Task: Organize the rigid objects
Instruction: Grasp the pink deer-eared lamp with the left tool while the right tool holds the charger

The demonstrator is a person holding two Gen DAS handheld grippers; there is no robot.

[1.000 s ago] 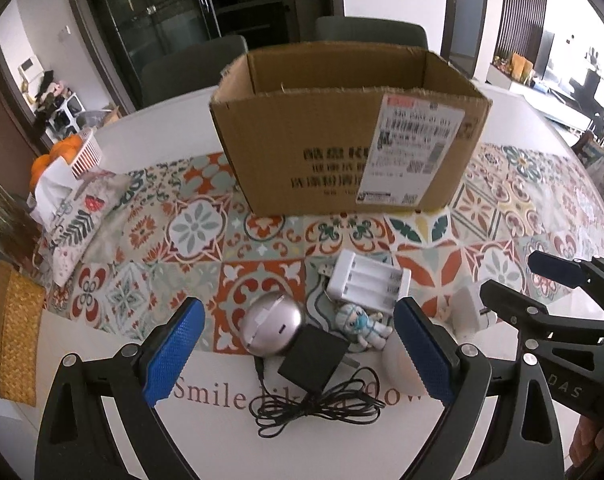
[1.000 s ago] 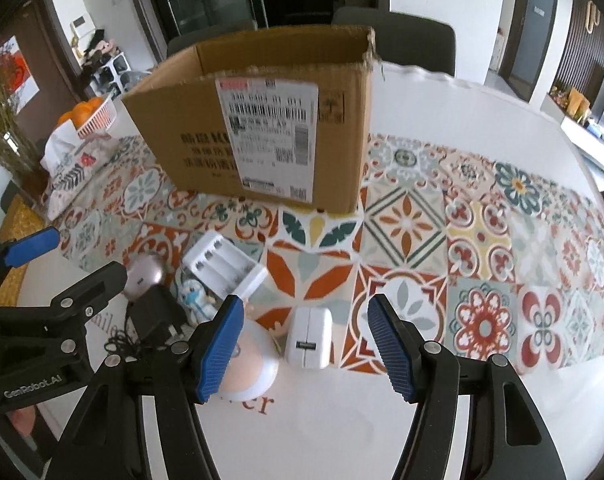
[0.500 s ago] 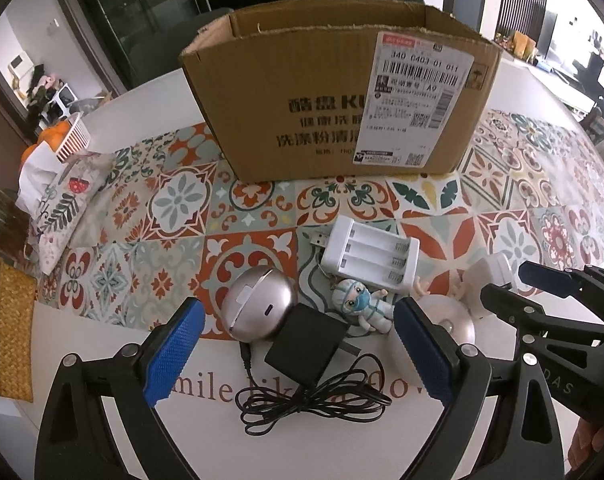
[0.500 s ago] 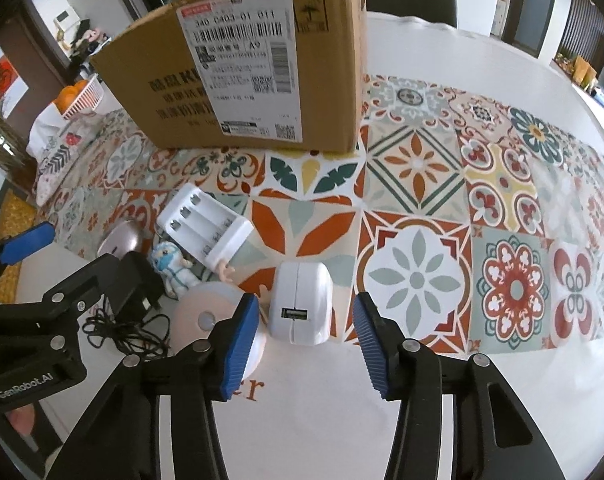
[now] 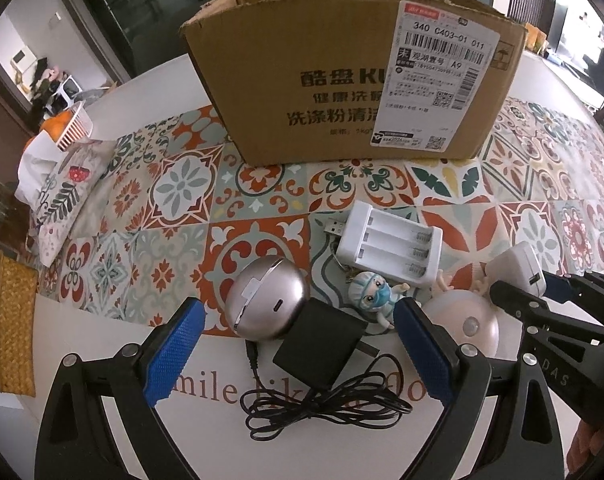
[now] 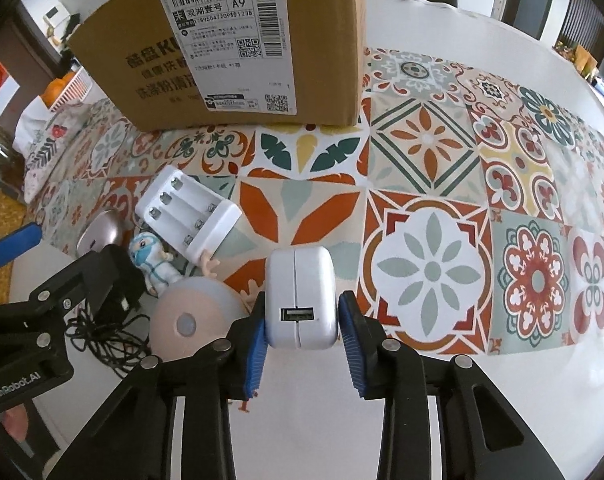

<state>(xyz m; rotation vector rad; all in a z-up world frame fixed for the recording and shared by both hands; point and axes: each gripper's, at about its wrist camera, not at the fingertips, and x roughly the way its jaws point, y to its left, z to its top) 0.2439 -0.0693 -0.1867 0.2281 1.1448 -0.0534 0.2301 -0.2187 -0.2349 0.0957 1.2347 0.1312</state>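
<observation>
- The right gripper (image 6: 302,322), low centre of its view, has just been closing, and its blue pads now clamp the white USB wall charger (image 6: 300,300) on the patterned tile mat (image 6: 430,268).
- A round peach night light (image 6: 191,320) touches the left pad.
- The left gripper (image 5: 297,354) stands open over the black adapter with coiled cable (image 5: 320,354) and the silver ball-shaped device (image 5: 267,304).
- The white battery charger (image 5: 390,246) and the small masked figurine (image 5: 376,298) lie before the brown cardboard box (image 5: 342,88).

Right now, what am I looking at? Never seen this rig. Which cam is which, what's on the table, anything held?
No robot arm: a person carries two handheld clamp grippers, each with a fisheye camera looking along its blue-padded fingers. In the right wrist view, the right gripper has just closed on a white USB charger. In the left wrist view, the left gripper is open above a black adapter with its coiled cable. Nearby lie a silver ball-shaped gadget, a white battery charger, a small masked figurine and a round sensor light. Behind stands a cardboard box.
</observation>
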